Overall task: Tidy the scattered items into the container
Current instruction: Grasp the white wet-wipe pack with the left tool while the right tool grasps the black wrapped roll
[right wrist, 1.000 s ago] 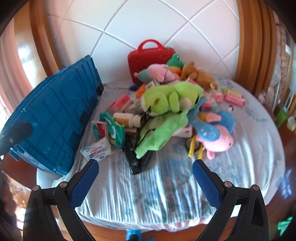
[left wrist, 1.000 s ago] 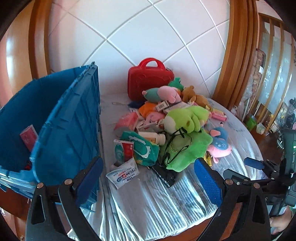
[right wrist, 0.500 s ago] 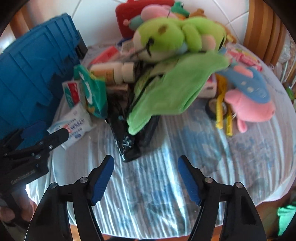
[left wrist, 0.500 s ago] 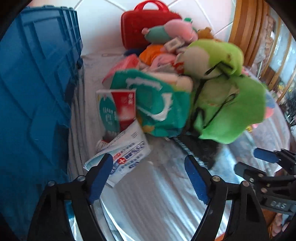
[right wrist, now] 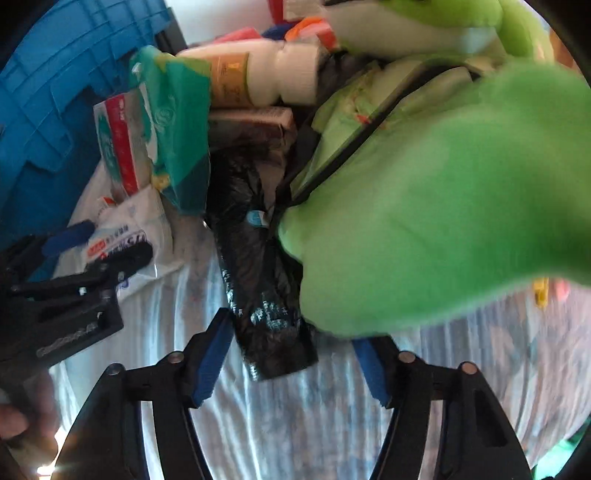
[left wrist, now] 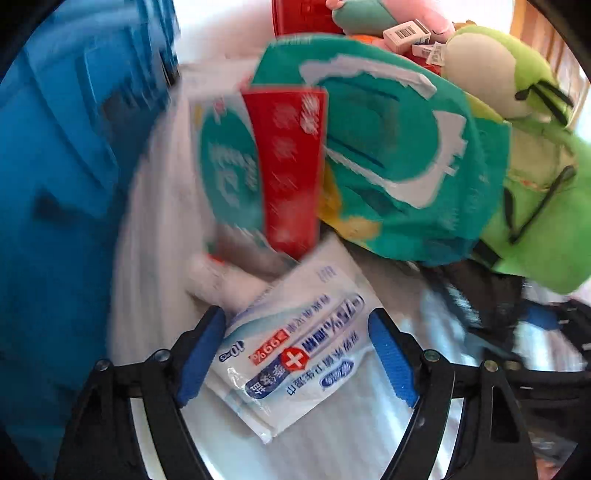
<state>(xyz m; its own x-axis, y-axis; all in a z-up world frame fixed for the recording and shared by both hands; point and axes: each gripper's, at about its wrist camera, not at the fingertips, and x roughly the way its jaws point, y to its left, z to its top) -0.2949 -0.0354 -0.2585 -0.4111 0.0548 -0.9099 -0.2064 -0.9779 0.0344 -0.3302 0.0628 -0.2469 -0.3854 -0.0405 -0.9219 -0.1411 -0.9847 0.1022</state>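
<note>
My left tool (left wrist: 297,350) straddles the white wipes packet (left wrist: 295,354), which lies flat on the tabletop (left wrist: 351,443) just beside the blue crate (left wrist: 66,166); the pads stand at either edge of the packet and I cannot see them pressing it, so I count the tool as released. The packet looks light, soft and slick in its plastic film, so I judge it should be pinched across its short width, near the middle, with the pads low enough to catch the edges and not skate over the top. My right tool (right wrist: 291,354) is closing around the black plastic roll (right wrist: 266,280), whose near end lies between the pads; the left pad stands just short of it, while the right pad is partly hidden under the green plush toy (right wrist: 443,206), so contact on that side cannot be told. The roll looks light, crinkly and yielding, and I judge a grip across its near end should hold, though the plush resting on it may drag along. Behind lie a red-and-teal box (left wrist: 266,166), a teal pack (left wrist: 391,155) and a white bottle (right wrist: 266,77). The tabletop wears a pale, wrinkled cloth (right wrist: 295,424) that may bunch under the pads. A white tiled wall (left wrist: 221,29) closes the scene.
</note>
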